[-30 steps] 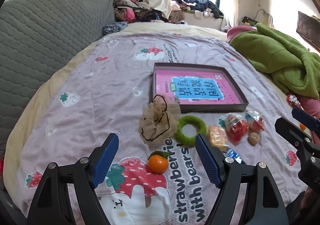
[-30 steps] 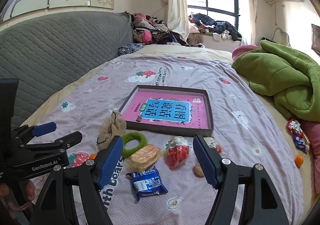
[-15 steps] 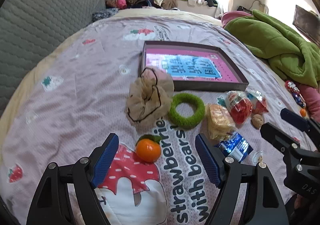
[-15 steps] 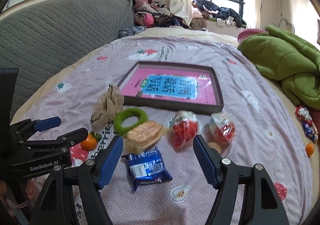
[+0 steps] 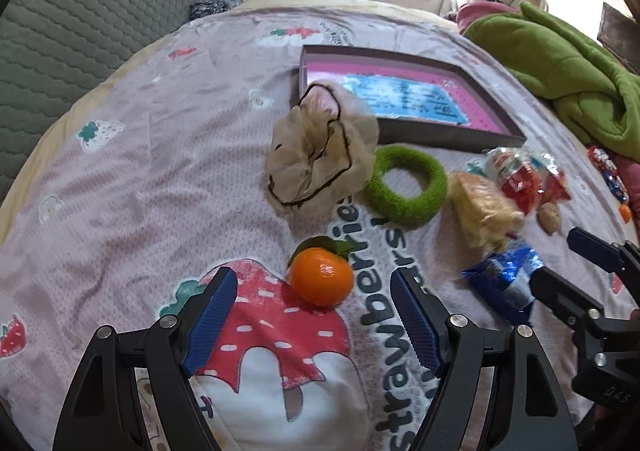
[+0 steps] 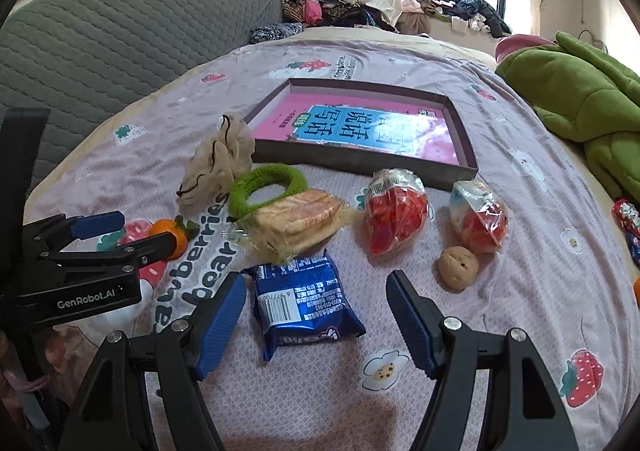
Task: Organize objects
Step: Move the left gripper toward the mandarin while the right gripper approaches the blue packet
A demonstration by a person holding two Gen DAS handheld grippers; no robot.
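Observation:
An orange tangerine (image 5: pixel 321 281) with a leaf lies on the bedspread just ahead of my open left gripper (image 5: pixel 314 317), between its fingertips' lines. My open right gripper (image 6: pixel 316 315) hovers over a blue snack packet (image 6: pixel 304 301), which lies between its fingers. Beyond them lie a beige mesh scrunchie (image 5: pixel 320 155), a green hair ring (image 5: pixel 406 187), a wrapped sandwich bread (image 6: pixel 298 221), two red snack bags (image 6: pixel 396 211) (image 6: pixel 478 217) and a walnut (image 6: pixel 458 268). A shallow dark tray (image 6: pixel 362 165) holding a pink book sits farther back.
A green blanket (image 6: pixel 580 103) is heaped at the right. A grey quilted headboard (image 6: pixel 100 35) runs along the left. Clothes are piled at the far end by the window. Small sweets and another orange (image 5: pixel 625 213) lie at the right bed edge.
Both grippers have dropped and moved forward toward the bed. The tangerine now sits close between the left fingers; the blue packet lies between the right fingers. Both stayed open.

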